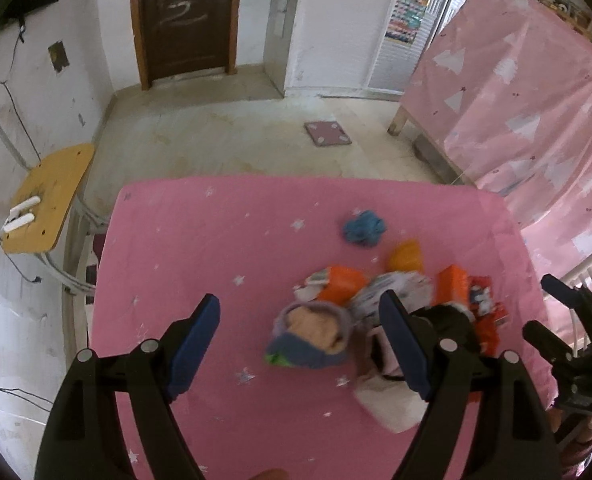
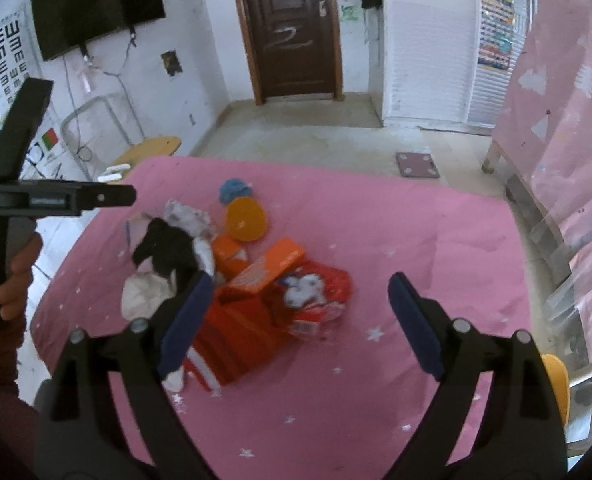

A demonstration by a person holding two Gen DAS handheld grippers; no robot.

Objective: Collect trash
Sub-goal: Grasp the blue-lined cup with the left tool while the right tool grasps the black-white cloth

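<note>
The trash sits heaped near the middle of the pink table [image 2: 376,240], and every piece looks light. Largest is the red bag [image 2: 256,320], thin crinkly film that probably slides under the pads, so a pinch on a raised fold or its open edge seems safest. The orange carton [image 2: 272,266] on top looks like stiff card that would crush if squeezed hard; take it across a narrow edge. The black cloth [image 2: 168,252] and the blue wad [image 2: 234,189] are soft and can be grabbed anywhere. The right gripper [image 2: 300,316] and left gripper [image 1: 300,328] both hover over the pile with fingers spread wide, holding nothing.
</note>
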